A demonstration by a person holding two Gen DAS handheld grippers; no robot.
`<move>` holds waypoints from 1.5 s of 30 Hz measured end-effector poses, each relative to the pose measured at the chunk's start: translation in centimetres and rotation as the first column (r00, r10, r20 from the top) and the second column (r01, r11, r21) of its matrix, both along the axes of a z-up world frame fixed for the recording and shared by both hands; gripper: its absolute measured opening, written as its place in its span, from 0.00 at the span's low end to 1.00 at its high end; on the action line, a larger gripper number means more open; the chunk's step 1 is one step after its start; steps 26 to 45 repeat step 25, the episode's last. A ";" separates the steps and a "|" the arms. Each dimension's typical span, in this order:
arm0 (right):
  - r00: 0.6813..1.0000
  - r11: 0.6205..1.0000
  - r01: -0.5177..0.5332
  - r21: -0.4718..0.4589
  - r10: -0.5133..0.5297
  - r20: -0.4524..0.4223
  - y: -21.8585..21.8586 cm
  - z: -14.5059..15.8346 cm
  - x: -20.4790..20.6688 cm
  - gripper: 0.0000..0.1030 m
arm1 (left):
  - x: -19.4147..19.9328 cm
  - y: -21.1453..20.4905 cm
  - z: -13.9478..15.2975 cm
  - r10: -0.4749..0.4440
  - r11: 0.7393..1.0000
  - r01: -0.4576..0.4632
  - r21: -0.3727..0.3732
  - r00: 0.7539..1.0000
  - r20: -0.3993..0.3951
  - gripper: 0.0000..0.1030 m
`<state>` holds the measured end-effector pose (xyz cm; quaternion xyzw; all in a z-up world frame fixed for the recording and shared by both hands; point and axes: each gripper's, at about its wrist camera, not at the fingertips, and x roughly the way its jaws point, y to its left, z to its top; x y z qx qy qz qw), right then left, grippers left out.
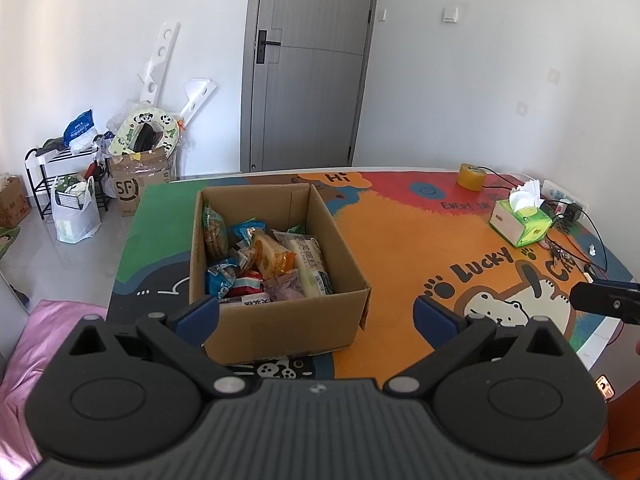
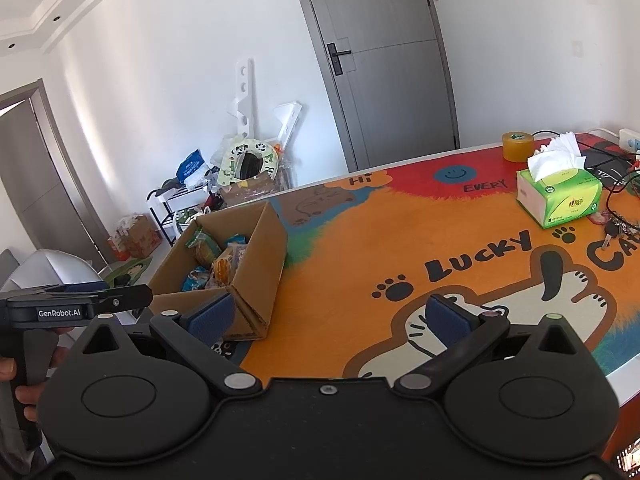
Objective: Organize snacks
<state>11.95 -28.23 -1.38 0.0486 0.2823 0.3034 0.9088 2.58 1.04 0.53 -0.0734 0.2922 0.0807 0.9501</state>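
- The snacks [image 1: 268, 264] all lie heaped in the open cardboard box [image 1: 288, 324] on the table mat [image 1: 400, 240]; none lie outside it.
- My left gripper [image 1: 316, 312] and right gripper [image 2: 330, 316] hover spread wide, grasping nothing.
- That fits snacks just gathered or awaiting sorting, so I commit to neither.

One cardboard box [image 1: 280, 320], one tissue box [image 1: 520, 226], one tape roll [image 1: 472, 176], two tongs [image 1: 316, 316].

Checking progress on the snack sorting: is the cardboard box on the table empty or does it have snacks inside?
Not empty. The cardboard box stands open-topped with many snack packets piled inside, covering its floor, well below the rim.
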 end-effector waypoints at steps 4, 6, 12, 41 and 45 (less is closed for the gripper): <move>1.000 1.000 0.001 -0.001 -0.001 0.000 0.0 0.0 0.0 1.00 | 0.0 0.1 0.0 0.000 1.000 0.000 0.000 1.000 0.000 1.00; 1.000 1.000 0.001 -0.003 -0.001 0.000 0.0 0.0 0.1 1.00 | 0.0 0.1 -0.1 0.002 1.000 -0.002 0.001 1.000 0.000 1.00; 1.000 1.000 -0.005 -0.006 0.005 0.001 0.0 0.1 0.1 1.00 | 0.0 0.2 -0.2 0.000 1.000 0.000 -0.002 1.000 -0.005 1.00; 1.000 1.000 -0.014 -0.016 0.014 -0.005 0.3 -0.1 0.3 1.00 | 0.0 0.1 -0.3 -0.001 1.000 0.001 0.001 1.000 -0.008 1.00; 1.000 1.000 -0.014 -0.016 0.014 -0.005 0.3 -0.1 0.3 1.00 | 0.0 0.1 -0.3 -0.001 1.000 0.001 0.001 1.000 -0.008 1.00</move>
